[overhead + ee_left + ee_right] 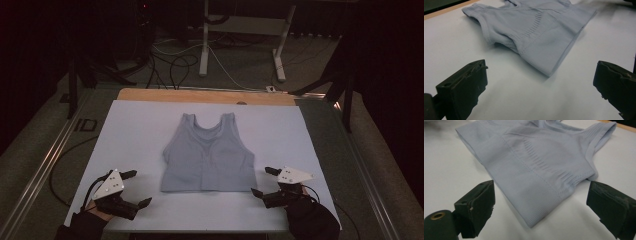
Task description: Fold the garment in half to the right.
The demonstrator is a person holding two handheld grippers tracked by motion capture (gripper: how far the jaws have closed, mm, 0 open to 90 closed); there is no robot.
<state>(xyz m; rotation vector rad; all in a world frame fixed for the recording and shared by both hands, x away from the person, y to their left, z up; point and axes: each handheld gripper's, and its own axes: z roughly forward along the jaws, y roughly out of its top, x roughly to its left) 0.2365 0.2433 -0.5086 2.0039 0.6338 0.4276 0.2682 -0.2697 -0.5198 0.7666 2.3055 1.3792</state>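
Between the left gripper (pixel 136 188) and right gripper (pixel 261 181), both open and empty, the top (pixel 207 152) lies flat on the sheet (pixel 135 130) — a shallow pinch could catch one layer only, or drag it crooked

Left gripper (pixel 136 188) and right gripper (pixel 263 181) rest low, jaws spread wide, holding nothing.

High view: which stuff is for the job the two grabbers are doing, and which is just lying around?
For the job:
- grey tank top, spread flat
- left gripper, jaws open, beside its hem corner
- right gripper, jaws open, at the other hem corner
- white table sheet under it

Just lying about:
- cables on the floor
- white desk frame behind
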